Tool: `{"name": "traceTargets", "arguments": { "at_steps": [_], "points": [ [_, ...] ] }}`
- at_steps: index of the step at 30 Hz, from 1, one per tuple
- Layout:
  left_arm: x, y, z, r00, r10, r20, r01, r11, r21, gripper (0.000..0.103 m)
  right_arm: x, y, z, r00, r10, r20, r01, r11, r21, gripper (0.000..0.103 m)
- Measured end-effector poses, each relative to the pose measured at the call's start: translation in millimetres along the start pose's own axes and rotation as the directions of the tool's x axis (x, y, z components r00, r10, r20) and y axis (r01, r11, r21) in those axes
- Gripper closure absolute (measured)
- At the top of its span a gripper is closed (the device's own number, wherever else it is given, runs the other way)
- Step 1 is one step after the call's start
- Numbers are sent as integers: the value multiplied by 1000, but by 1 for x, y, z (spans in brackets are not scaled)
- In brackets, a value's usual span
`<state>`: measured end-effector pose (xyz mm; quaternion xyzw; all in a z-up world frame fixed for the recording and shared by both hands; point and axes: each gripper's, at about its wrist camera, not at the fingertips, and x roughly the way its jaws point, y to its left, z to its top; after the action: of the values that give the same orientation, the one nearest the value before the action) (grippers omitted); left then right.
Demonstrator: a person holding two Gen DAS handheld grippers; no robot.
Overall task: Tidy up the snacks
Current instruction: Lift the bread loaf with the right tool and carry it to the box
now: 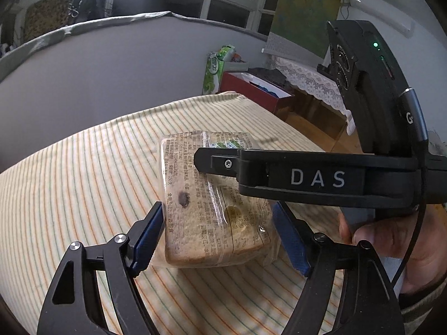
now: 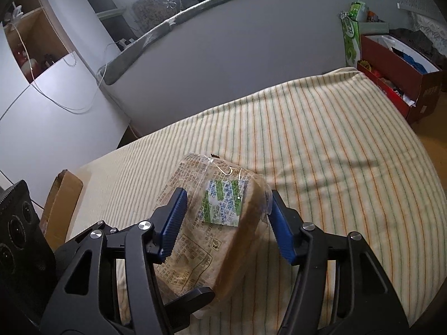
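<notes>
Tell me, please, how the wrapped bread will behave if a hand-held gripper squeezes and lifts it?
The bread pack is probably soft: sliced loaf in thin clear film, so hard squeezing would likely dent it. The loose, shiny wrap looks slippery, and may slide over the slices. It seems light for its bulk, and likely sags a little when lifted off the striped cloth.

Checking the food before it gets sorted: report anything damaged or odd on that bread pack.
The bagged bread shows a dark spot on its side facing the left hand-held gripper. It could be mould, a raisin or a scorch; the view cannot settle which.
</notes>
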<state>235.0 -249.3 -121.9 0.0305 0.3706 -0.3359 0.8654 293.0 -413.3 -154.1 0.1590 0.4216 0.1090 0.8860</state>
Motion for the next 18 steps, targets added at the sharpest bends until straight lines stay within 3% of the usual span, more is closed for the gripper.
{"name": "traceTargets", "arguments": {
  "at_steps": [7, 18],
  "points": [
    [-23, -7, 4, 999, 10, 50, -10, 1000, 6, 25, -34, 28, 7, 999, -1, 53, 3, 999, -34, 42],
    [-125, -11, 13, 981, 49, 188, -52, 999, 14, 25, -109, 120, 13, 990, 40, 134, -19, 988, -152, 42]
  ]
}}
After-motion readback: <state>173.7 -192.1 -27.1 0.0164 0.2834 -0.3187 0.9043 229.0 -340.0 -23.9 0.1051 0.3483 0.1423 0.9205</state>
